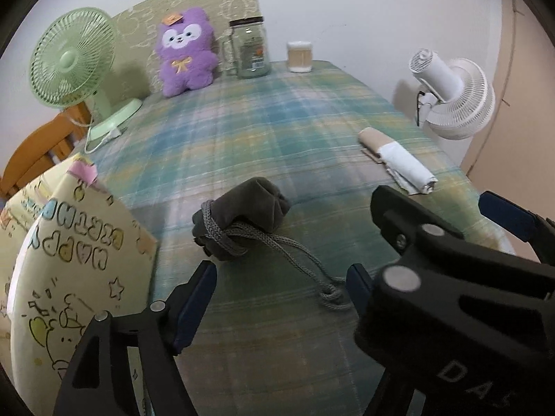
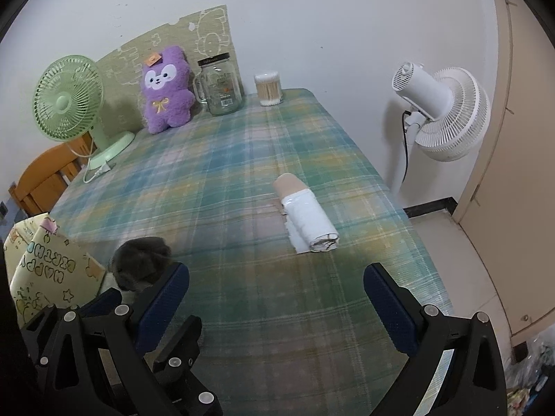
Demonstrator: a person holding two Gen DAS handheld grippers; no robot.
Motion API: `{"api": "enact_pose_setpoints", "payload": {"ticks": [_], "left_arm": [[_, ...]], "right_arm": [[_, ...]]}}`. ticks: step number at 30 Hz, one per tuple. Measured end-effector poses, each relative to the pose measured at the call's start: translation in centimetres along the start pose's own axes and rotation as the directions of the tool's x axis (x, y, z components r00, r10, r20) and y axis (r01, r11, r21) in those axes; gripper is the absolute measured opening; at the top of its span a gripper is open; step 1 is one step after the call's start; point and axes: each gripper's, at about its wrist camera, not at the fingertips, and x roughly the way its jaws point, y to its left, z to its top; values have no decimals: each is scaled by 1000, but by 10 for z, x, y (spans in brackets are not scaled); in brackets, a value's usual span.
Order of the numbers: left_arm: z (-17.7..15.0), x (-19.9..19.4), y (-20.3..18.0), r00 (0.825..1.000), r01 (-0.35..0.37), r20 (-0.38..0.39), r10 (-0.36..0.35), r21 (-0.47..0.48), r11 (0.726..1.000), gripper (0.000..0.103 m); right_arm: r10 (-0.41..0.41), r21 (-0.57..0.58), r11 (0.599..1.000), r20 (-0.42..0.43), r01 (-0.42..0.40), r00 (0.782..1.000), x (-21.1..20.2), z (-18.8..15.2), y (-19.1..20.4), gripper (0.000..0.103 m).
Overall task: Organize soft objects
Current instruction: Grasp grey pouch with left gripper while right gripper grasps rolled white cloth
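Note:
A dark grey cloth pouch point(image 1: 242, 215) tied with a grey cord point(image 1: 298, 260) lies on the plaid table point(image 1: 277, 121), just ahead of my open, empty left gripper point(image 1: 281, 287). It also shows in the right wrist view point(image 2: 142, 260), left of my open, empty right gripper point(image 2: 277, 298). A rolled beige and white cloth point(image 2: 305, 215) lies ahead of the right gripper; it also shows in the left wrist view point(image 1: 399, 159). A purple plush toy point(image 1: 185, 52) sits at the back. The right gripper's body point(image 1: 451, 277) shows in the left wrist view.
A yellow "Happy Birthday" gift bag point(image 1: 69, 260) stands at the near left. A green desk fan point(image 1: 73, 66), a glass jar point(image 1: 251, 48) and a tub of cotton swabs point(image 1: 300, 56) stand along the back. A white fan point(image 2: 440, 111) stands off the table's right edge.

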Motion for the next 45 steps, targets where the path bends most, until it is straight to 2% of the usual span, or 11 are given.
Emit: {"api": "enact_pose_setpoints", "payload": {"ticks": [5,11,15,23,30,36,38,41,43,44,45], "left_arm": [[1,6,11,998,-65,-14,64,-62,996,81],[10,15,15,997,-76,-11,75,-77,994,77],[16,23,18,998,-64,-20,62,-105,992,67],[26,28,13,997,-71,1,71,-82,994,43],[33,31,2,999,-45,20,46,-50,998,40],[37,36,-5,999,-42,25,43,-36,998,40],[38,37,-6,999,-40,29,41,-35,999,40],[40,39,-6,999,-31,26,33,-41,999,39],[40,39,-7,999,-32,27,33,-38,999,39],[40,39,-7,999,-32,27,33,-37,999,39],[40,39,-7,999,-32,28,33,-34,999,39]], "right_arm": [[6,-6,1000,-3,-6,1000,0,-1,3,102],[-3,-1,1000,-9,3,1000,5,1,1,102],[2,-1,1000,-15,-2,1000,11,4,-1,102],[11,-6,1000,-24,-11,1000,23,12,-4,102],[19,-21,1000,-45,-20,999,37,21,-7,102],[7,0,1000,-92,-7,996,57,25,-18,85],[15,14,1000,-110,-14,994,63,26,-20,82],[-8,-5,1000,-108,8,994,65,28,-18,69],[-22,-13,1000,-107,21,994,66,28,-16,48],[-26,-16,1000,-106,25,994,66,28,-16,42],[-20,-19,1000,-106,19,994,65,27,-16,30]]}}
